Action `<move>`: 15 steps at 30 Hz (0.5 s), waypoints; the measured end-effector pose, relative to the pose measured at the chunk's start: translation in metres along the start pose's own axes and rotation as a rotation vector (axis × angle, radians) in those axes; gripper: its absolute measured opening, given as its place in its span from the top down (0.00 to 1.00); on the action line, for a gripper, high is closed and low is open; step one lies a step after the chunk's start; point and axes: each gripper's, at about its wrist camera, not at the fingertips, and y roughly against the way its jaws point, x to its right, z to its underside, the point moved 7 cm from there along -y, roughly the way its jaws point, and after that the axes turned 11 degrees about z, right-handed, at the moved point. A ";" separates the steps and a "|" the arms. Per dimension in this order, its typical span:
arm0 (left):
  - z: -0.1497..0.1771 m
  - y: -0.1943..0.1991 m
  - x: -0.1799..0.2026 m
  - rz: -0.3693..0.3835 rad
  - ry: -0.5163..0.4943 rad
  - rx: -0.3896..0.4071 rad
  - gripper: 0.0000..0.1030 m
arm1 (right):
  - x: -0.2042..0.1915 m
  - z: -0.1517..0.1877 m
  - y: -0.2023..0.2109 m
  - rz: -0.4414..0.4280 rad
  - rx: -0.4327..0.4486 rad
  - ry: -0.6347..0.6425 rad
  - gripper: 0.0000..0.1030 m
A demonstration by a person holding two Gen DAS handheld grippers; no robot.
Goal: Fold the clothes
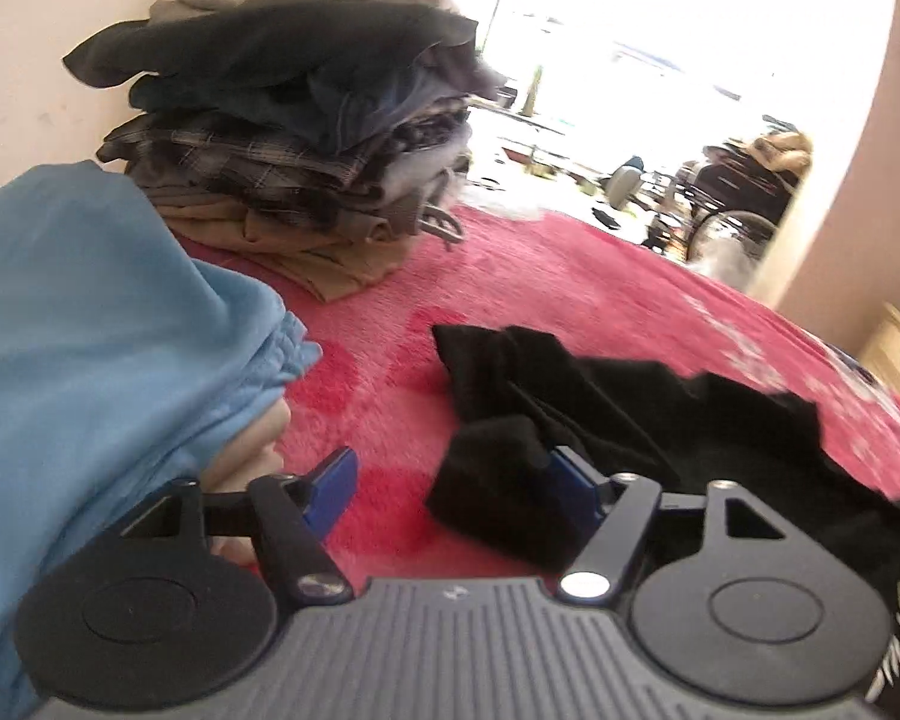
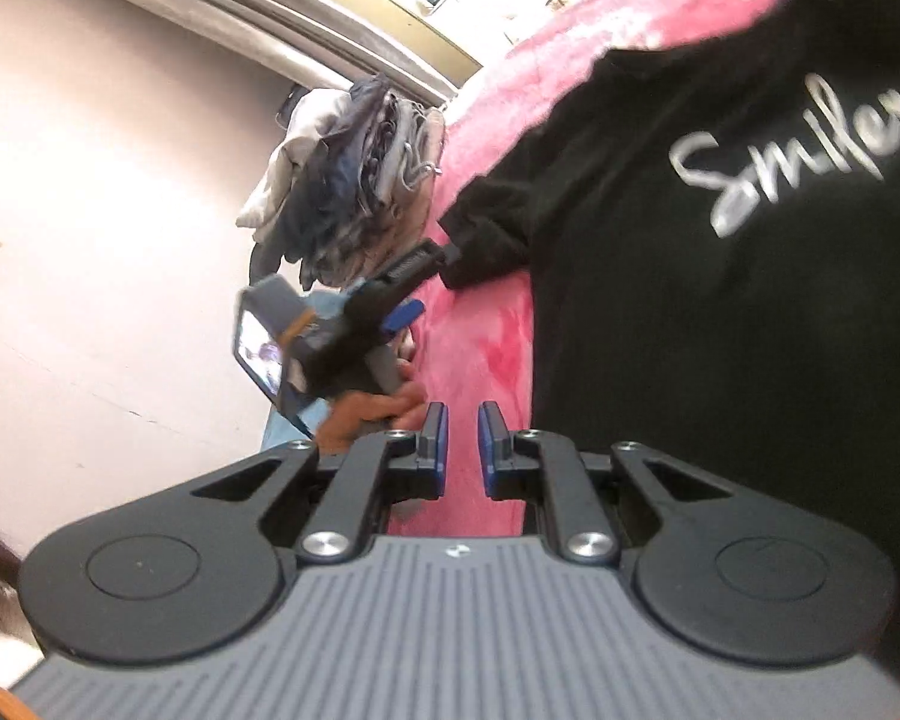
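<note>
A black T-shirt (image 1: pixel 630 396) with white "Smile" lettering (image 2: pixel 792 150) lies spread on the red blanket (image 1: pixel 510 276). My left gripper (image 1: pixel 456 492) is open; a folded sleeve edge of the shirt rests against its right fingertip (image 1: pixel 570 480). The left gripper also shows in the right wrist view (image 2: pixel 414 282), its upper finger at the sleeve. My right gripper (image 2: pixel 463 450) has its jaws a narrow gap apart, empty, over the blanket (image 2: pixel 486 360) beside the shirt's edge.
A tall stack of folded clothes (image 1: pixel 294 138) stands at the back left of the bed against the wall. A light blue garment (image 1: pixel 90 348) lies at the left. A bright doorway (image 1: pixel 630 90) opens behind the bed.
</note>
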 end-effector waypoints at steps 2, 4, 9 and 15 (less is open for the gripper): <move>0.002 0.002 0.001 0.007 0.014 0.001 0.71 | -0.009 -0.021 -0.009 0.014 0.011 0.024 0.89; 0.005 0.006 0.001 0.015 0.026 -0.001 0.90 | -0.018 -0.046 -0.024 0.039 0.017 0.047 0.89; 0.014 0.021 0.006 0.070 0.006 0.024 0.97 | -0.053 -0.101 -0.080 0.088 0.001 0.130 0.89; 0.027 0.021 0.005 0.076 0.019 -0.029 0.92 | -0.112 -0.122 -0.194 0.159 -0.146 0.380 0.75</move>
